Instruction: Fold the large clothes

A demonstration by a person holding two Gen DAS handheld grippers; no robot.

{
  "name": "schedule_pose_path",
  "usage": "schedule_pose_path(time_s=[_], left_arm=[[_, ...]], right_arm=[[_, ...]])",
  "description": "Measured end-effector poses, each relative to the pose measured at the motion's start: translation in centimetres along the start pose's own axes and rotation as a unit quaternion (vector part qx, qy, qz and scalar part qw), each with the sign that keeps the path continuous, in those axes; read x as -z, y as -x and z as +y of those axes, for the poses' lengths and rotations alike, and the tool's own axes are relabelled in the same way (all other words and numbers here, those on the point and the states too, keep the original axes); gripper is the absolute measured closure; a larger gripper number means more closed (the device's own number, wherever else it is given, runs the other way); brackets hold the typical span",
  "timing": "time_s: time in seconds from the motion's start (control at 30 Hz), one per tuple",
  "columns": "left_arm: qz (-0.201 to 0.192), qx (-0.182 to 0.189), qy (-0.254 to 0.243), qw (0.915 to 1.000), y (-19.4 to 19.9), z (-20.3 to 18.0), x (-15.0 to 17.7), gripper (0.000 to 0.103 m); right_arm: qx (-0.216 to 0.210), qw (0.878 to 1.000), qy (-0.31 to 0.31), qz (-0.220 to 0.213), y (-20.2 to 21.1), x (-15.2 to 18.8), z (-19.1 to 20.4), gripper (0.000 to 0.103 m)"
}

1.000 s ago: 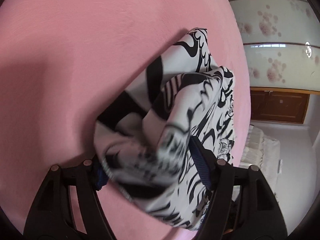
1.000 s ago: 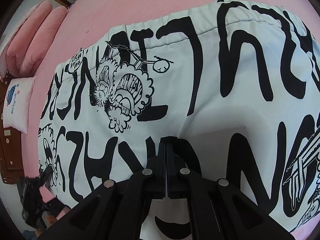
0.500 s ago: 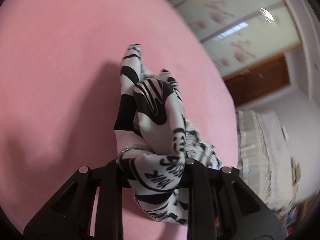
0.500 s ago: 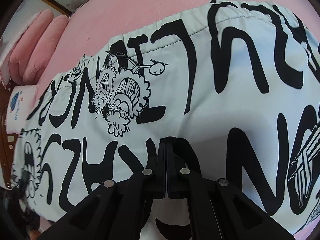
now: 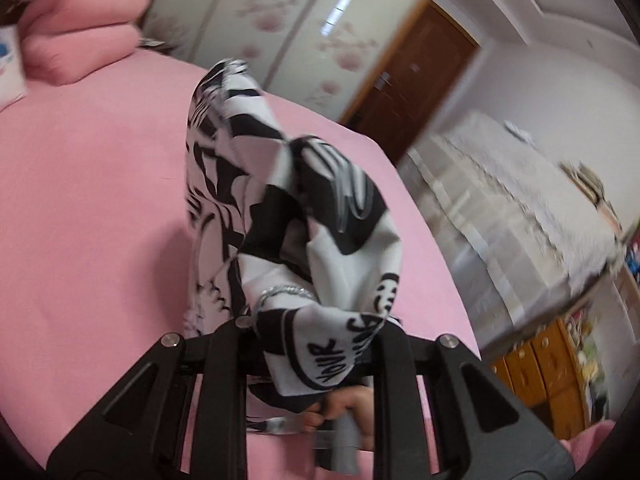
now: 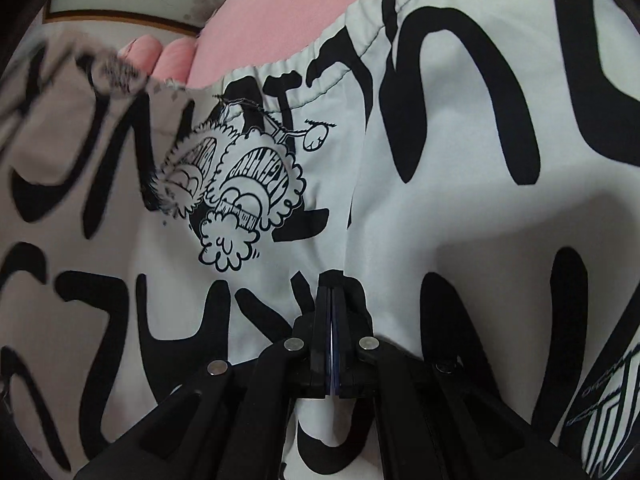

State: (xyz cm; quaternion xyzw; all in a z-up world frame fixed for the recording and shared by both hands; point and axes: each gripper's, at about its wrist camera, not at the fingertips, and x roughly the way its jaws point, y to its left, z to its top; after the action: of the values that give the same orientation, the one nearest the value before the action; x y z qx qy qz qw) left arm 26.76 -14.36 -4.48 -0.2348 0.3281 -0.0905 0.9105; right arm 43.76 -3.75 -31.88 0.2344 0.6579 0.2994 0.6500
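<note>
The left gripper [image 5: 310, 344], a black two-finger claw, is pinching a bunched corner of the white fabric garment with bold black graffiti lettering [image 5: 288, 216], and its jaws are clamped onto that wad of cloth, which is spilling over and between the black fingers [image 5: 224, 360]. The cloth is hanging up off the pink bedsheet [image 5: 88, 208], a twisted column of it trailing back down to the bed surface. Beneath the claw, a hand [image 5: 344, 408] is showing, wrapped around a grey handle. Off to the upper left, stacked pink pillows [image 5: 76, 40] are sitting at the head of the bed, with a floral-patterned wardrobe [image 5: 280, 12] and a brown wooden door [image 5: 412, 76] beyond; everything on the right side is smeared by blur. Over in the right wrist view, the right gripper [image 6: 332, 292] is showing its jaws pressed fully together, tips resting against the same garment [image 6: 440, 208], which is filling nearly the whole picture; whether any cloth is caught between those tips, I cannot tell. A cartoon face print [image 6: 236, 200] is sitting just above the fingertips, and the gathered hem is lying across the pink bedsheet [image 6: 280, 24] at the top.
</note>
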Motion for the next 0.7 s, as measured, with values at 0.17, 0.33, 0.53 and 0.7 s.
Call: schedule_pose_path(time_s=[0.17,0.33,0.53,0.7], left_arm=[[0.049,-0.006,-0.058,0.9971,-2.6,-8.9,3.4,0.087],[0.108,-0.027,-0.132,0.985,-5.9,-15.9,7.9,0.087],[0.111,-0.048,-0.136,0.9833,-7.0,-19.0,9.1,0.087],[0.099,-0.043,-0.109,0.9881,-5.9,-18.1,8.4,0.087]], right_arm=[[-0.035,0.999,0.0,0.026,1.2,-0.2,-1.9,0.103],[-0.094,0.994,-0.034,0.047,2.3,0.0,-5.0,0.103],[-0.129,0.981,-0.078,0.12,4.5,-0.3,-7.7,0.103],[-0.066,0.992,-0.018,0.106,10.4,-2.9,-9.5,0.103]])
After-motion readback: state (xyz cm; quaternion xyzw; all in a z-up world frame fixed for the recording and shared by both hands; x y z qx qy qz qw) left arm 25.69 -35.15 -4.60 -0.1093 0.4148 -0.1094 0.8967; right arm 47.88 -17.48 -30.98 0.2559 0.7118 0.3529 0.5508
